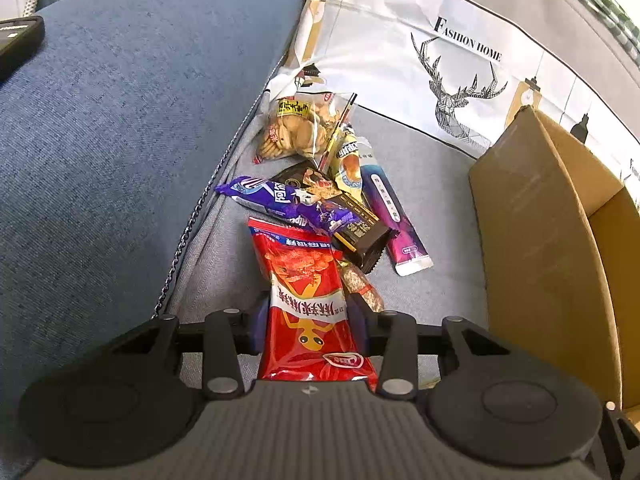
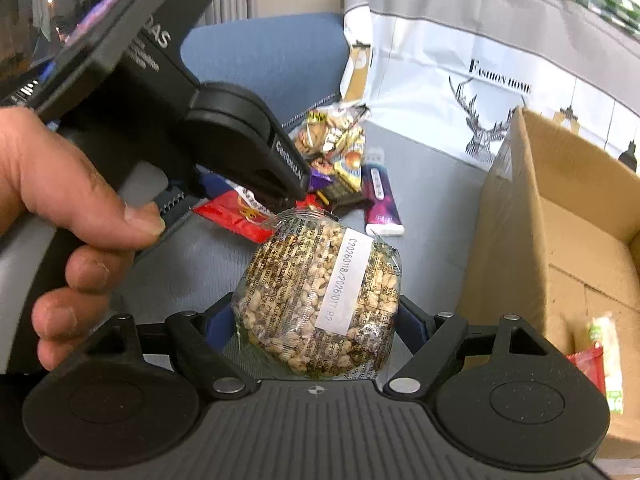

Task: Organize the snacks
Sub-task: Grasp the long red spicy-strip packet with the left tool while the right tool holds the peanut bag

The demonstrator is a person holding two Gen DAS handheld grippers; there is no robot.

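Two grippers work a sofa: the left gripper [image 1: 308, 320] nips a red snack packet [image 1: 310, 304], and the right gripper [image 2: 316, 320] clamps a clear puffed-grain pack [image 2: 320, 300] (wide-jawed). Only the right view shows snacks inside the cardboard box [image 2: 552, 240] at four o'clock.

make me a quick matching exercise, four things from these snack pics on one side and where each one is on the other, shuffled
Things
1. red snack packet
2. clear puffed grain pack
3. cardboard box
4. purple sachet

Places
A. between the right gripper fingers
B. lying flat on the grey cushion, beside the pile
C. standing open at the right
D. between the left gripper fingers

Pairs: 1-D, 2-A, 3-C, 4-B
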